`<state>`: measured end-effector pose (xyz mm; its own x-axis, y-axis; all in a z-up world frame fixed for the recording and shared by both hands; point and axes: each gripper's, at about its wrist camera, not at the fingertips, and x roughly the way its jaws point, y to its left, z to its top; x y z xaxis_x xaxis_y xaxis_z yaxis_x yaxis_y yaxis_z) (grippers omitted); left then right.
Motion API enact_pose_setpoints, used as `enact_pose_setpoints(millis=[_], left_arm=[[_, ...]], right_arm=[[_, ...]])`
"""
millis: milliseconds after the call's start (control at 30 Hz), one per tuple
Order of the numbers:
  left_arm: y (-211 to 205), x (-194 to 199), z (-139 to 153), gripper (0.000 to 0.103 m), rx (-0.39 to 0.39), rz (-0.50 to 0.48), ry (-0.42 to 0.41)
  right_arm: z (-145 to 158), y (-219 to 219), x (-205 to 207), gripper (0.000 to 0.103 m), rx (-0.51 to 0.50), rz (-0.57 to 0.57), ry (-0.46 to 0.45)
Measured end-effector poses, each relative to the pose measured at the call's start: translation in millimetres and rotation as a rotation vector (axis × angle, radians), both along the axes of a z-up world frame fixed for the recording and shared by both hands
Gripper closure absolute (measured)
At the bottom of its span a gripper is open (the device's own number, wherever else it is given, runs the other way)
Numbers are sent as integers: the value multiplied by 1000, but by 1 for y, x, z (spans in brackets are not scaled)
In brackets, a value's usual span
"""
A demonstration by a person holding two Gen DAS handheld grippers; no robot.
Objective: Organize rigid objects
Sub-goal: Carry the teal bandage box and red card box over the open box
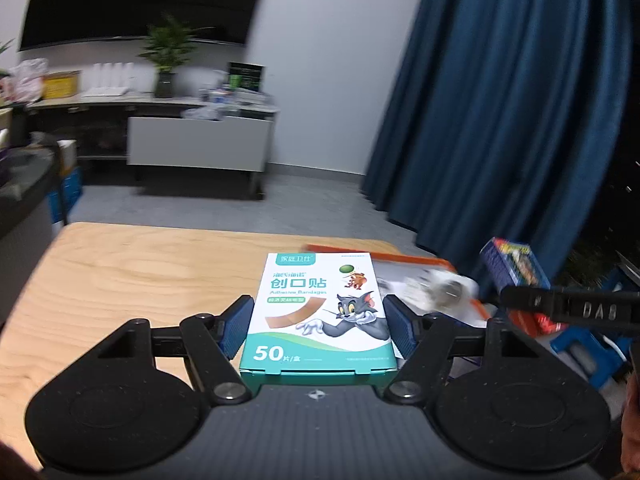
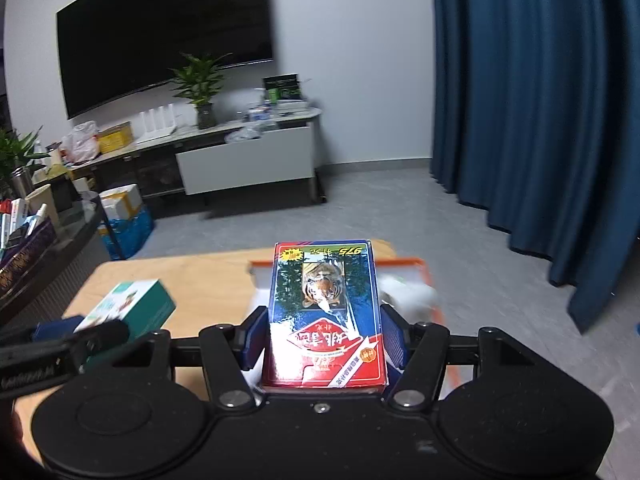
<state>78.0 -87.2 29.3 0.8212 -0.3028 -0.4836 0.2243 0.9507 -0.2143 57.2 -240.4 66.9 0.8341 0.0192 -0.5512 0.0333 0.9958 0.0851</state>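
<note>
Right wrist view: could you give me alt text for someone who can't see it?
The right gripper holds a blue-and-red tiger box above a wooden table and an orange-rimmed tray. At left, the left gripper holds a teal bandage box.

Living room — large black wall-mounted television (image 2: 160, 36), low cluttered media console (image 2: 224, 148), potted green plant (image 2: 202, 84), blue floor-length curtains (image 2: 532, 100).

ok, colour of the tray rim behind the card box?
Orange rim on a white tray, clearest in the right wrist view.
</note>
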Motion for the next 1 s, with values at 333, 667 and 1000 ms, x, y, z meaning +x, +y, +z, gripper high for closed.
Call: enact_pose_setpoints(millis=[333,667,1000], left_arm=[[-41,-29,-24,32,43,-81,23],[-53,-46,-26,32,94,-45,12],[-62,-65,-21,32,93,-29,-22]], right_arm=[[-32,-20,-47,32,24,-42,37],[-41,-19,-54,32,24,-8,15],[-38,-28,-69,32,32,-1,-18]])
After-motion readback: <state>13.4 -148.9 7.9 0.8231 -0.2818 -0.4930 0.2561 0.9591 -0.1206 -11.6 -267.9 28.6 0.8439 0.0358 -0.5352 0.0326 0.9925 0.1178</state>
